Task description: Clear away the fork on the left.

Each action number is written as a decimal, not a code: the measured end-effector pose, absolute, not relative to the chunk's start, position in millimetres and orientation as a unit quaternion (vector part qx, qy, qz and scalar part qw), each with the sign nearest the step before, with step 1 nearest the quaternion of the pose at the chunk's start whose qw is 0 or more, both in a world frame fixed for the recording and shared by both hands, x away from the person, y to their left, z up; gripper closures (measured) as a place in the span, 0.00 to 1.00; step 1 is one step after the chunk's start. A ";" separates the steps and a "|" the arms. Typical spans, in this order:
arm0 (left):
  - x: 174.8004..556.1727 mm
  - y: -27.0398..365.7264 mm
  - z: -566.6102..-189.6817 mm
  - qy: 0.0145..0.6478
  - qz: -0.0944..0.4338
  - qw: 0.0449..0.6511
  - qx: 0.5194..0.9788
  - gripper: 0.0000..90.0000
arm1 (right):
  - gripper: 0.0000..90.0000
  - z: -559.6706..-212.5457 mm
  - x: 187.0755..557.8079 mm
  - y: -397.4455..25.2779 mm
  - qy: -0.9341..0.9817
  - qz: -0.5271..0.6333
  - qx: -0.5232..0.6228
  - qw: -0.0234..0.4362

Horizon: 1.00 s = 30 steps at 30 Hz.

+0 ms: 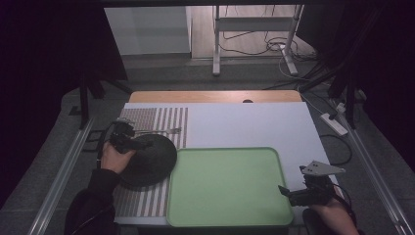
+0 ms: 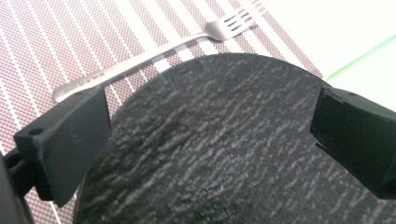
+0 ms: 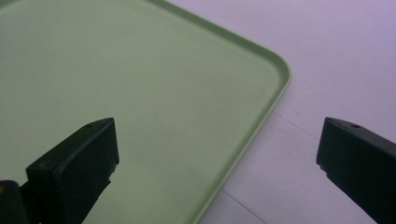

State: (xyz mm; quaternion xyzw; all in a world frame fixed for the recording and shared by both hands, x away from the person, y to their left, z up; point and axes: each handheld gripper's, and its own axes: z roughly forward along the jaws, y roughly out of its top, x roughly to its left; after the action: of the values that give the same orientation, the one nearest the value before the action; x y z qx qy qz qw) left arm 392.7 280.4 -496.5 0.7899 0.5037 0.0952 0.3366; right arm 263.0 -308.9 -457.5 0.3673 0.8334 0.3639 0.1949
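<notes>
A place setting is being handled at a table covered by a white sheet [image 1: 244,122]. The left gripper [image 1: 128,139] is being held low over the near-left part of a round black plate [image 1: 149,159], which is lying on a striped placemat [image 1: 169,120] along the left edge of the table, its right rim reaching just beside the left rim of a green tray [image 1: 225,221]. In the left gripper view the jaws are being kept wide apart, one to each side of the plate [image 2: 224,140], with nothing clamped between them; whether either jaw is touching the dark, streaked surface cannot be told. This straddling pose is judged to be an approach for taking the plate by its rim. A steel fork [image 1: 164,130] is lying on the placemat just behind the plate's far rim, tines pointing right; in the left gripper view the fork [image 2: 154,51] is seen close to the plate's edge, and contact cannot be ruled out. The right gripper [image 1: 298,193] is being held by the right hand [image 1: 330,215] at the near-right corner of the tray, clear of the plate. In the right gripper view its jaws are likewise spread and empty, framing the tray's rounded corner [image 3: 275,88], presumably so that the tray can be steadied or gripped.
</notes>
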 end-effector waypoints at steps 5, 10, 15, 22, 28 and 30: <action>401.0 282.6 -496.4 0.506 0.097 0.336 0.788 0.00 | 0.00 -457.5 263.1 -308.9 0.834 0.364 0.366 0.194; 411.0 284.0 -500.0 0.512 0.096 0.328 0.788 0.00 | 0.00 -457.4 263.3 -308.5 0.835 0.362 0.365 0.194; 420.0 283.9 -502.7 0.516 0.095 0.321 0.789 0.00 | 0.00 -457.5 263.5 -308.5 0.835 0.363 0.365 0.193; 431.3 281.9 -504.0 0.514 0.094 0.318 0.791 0.00 | 0.00 -457.6 263.6 -308.4 0.836 0.363 0.364 0.193; 441.4 281.6 -504.7 0.512 0.094 0.313 0.794 0.01 | 0.00 -457.6 263.6 -308.3 0.837 0.362 0.362 0.192; 446.0 283.4 -504.4 0.510 0.100 0.302 0.799 0.08 | 0.00 -457.6 263.6 -308.4 0.837 0.362 0.362 0.192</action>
State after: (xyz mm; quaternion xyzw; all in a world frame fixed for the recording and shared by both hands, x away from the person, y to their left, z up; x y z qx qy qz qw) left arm 446.0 283.4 -504.4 0.7993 0.5100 0.1002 0.3016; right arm 263.6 -308.4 -457.6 0.3620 0.8371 0.3624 0.1919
